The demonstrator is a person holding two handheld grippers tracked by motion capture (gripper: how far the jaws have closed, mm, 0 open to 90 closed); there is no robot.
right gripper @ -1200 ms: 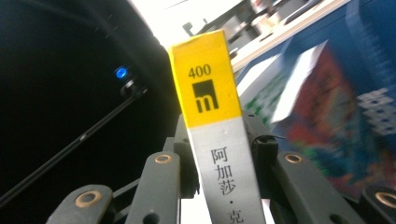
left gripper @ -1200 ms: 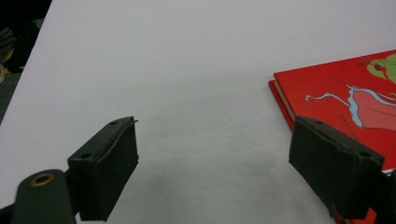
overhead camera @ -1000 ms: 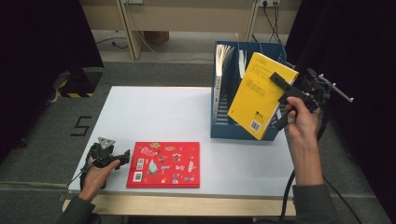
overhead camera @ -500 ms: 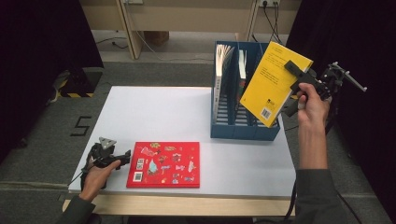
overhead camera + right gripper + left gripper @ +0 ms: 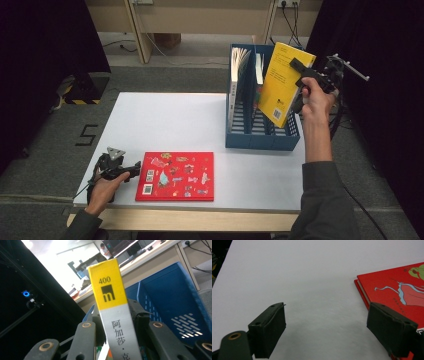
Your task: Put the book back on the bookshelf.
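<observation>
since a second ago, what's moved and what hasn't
The right gripper, clamped on the yellow book, carried it up and back over the blue file rack, tilted. The left gripper stayed open beside the red book, which lies unmoved.

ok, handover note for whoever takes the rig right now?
Right gripper: jaws shut on the yellow book, held tilted in the air over the right end of the blue file rack.
Left gripper: jaws open, nothing held, resting on the table beside the red book.
Done: yellow book lifted to the rack.
Left: probably slot it in, then likely the red book, which lies flat.
</observation>
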